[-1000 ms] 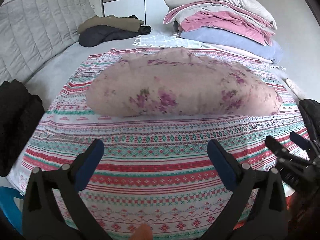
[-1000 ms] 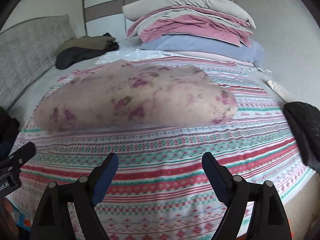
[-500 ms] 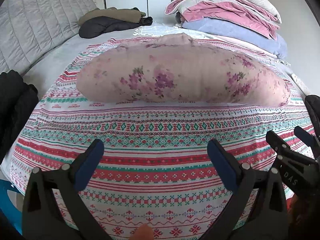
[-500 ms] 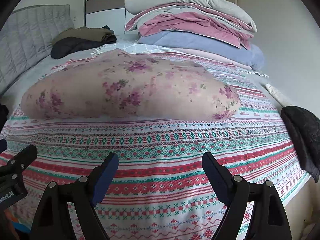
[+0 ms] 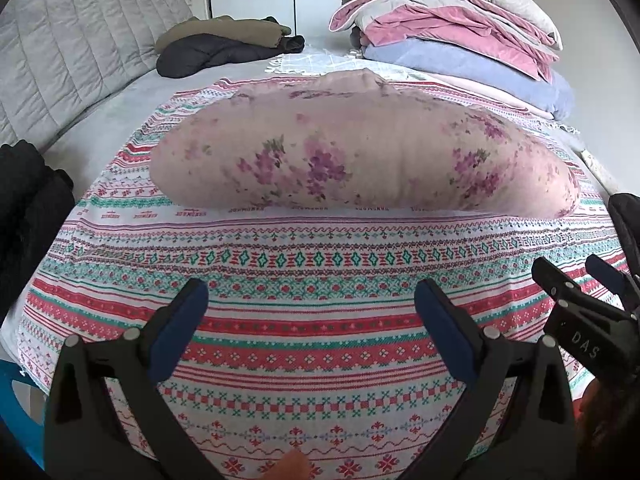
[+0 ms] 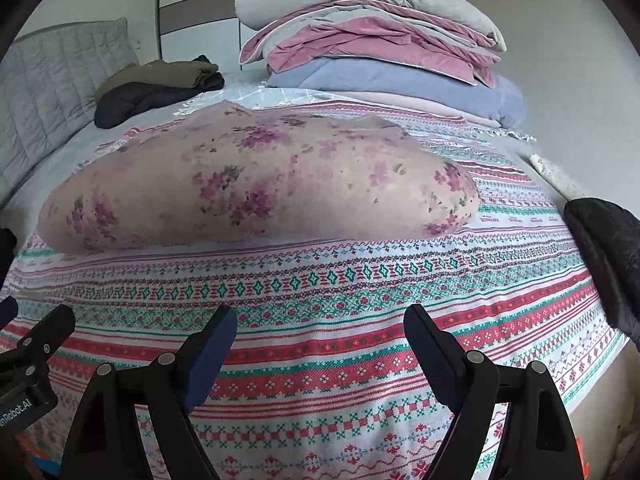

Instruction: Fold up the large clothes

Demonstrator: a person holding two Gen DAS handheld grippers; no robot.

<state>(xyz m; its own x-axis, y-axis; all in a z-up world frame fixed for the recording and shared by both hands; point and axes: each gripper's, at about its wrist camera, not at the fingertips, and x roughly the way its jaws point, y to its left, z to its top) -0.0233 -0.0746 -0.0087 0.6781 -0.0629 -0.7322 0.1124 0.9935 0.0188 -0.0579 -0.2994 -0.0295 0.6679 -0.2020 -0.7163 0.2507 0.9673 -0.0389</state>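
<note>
Nearest, the left gripper is hovering with its jaws spread wide and nothing between them; the right gripper is doing the same just beside it, its tips also showing at the edge of the left view. Both are hanging over the patterned sheet, not touching it.

Beyond them, the floral garment is lying across the middle of the sheet, spread long from side to side, its near hem running parallel to the grippers and well short of them. It is looking thin, soft and light, so it will likely sag and slide when lifted instead of holding a crease. The best holds are probably the two near corners, the left end and the right end, pinched at the edge so only the garment is caught and not the sheet beneath.

Farther back, dark clothes and a stack of bedding are sitting by the headboard.
</note>
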